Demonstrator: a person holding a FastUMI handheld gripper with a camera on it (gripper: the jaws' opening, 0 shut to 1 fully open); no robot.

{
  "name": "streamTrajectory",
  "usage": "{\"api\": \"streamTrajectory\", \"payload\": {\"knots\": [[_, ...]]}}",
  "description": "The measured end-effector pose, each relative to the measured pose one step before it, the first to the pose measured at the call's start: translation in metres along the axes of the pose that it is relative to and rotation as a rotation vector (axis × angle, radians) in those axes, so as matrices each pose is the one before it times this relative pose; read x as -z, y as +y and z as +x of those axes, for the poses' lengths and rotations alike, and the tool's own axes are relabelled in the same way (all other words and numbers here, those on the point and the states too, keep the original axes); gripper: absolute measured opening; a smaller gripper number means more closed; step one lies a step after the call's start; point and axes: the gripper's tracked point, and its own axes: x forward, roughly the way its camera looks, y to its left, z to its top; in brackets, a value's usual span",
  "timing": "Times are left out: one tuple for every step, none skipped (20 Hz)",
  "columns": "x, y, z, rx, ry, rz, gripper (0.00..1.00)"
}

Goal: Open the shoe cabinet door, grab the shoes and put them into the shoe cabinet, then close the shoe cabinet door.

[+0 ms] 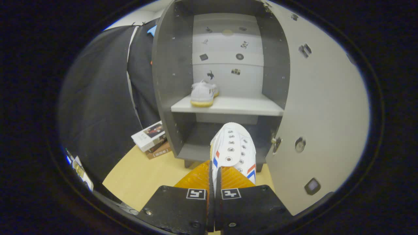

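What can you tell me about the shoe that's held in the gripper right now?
The held shoe is a white lace-up sneaker, canvas by the look of it, with metal eyelets, no laces that I can see, and red and blue chevron stripes on both sides. The gripper is shut on its heel end, one finger on each side, so its toe points ahead toward the open shoe cabinet, in front of the lower compartment. It appears lifted off the floor.

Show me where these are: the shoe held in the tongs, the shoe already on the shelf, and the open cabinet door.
held shoe (232, 147), gripper view, laced upper
shelf shoe (203, 94), gripper view, heel
cabinet door (323, 98), gripper view, bare inner face
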Motion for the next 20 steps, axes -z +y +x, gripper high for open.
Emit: {"api": "streamTrajectory", "payload": {"knots": [[-0.02276,-0.00224,0.00356,0.01925,-0.04191,0.00199,0.04],[-0.01907,-0.00477,0.00386,0.01962,-0.02987,-0.01557,0.04],[-0.0175,-0.0034,0.00516,0.01496,-0.03014,-0.00485,0.04],[-0.01716,0.00085,0.00802,0.00828,-0.02363,-0.00071,0.04],[-0.01489,0.00024,0.00783,0.0062,-0.02021,-0.00434,0.04],[-0.01553,-0.00193,0.01055,0.00561,-0.02134,-0.00594,0.04],[-0.01351,-0.00022,0.01278,0.00489,-0.01503,-0.00935,0.04],[-0.01012,-0.00145,0.01177,0.00697,-0.00596,-0.01024,0.04],[-0.00954,-0.00088,0.01086,0.00218,-0.00508,-0.01497,0.04],[-0.00959,0.00035,0.01433,0.00014,-0.00425,-0.00136,0.04],[-0.00631,-0.00039,0.01081,-0.00112,-0.00198,-0.00584,0.04],[-0.00685,-0.00448,0.01174,-0.00007,-0.00397,-0.00236,0.04],[-0.00567,-0.00272,0.01254,0.00221,-0.00463,-0.00693,0.04],[-0.0034,-0.00418,0.01185,0.00446,-0.00199,-0.00807,0.04],[-0.00132,-0.00506,0.01116,0.01134,0.00623,-0.01212,0.04],[-0.0005,-0.00648,0.01077,0.01317,0.00637,-0.00124,0.04],[0.00145,-0.00432,0.00976,0.01306,0.01115,0.00606,0.04],[0.00316,-0.00379,0.01052,0.00784,0.01371,0.00426,0.04],[0.00409,-0.00327,0.01073,0.00323,0.01409,0.00247,0.04],[0.0037,-0.00423,0.01072,0.00159,0.00598,0.00014,0.04]]}}
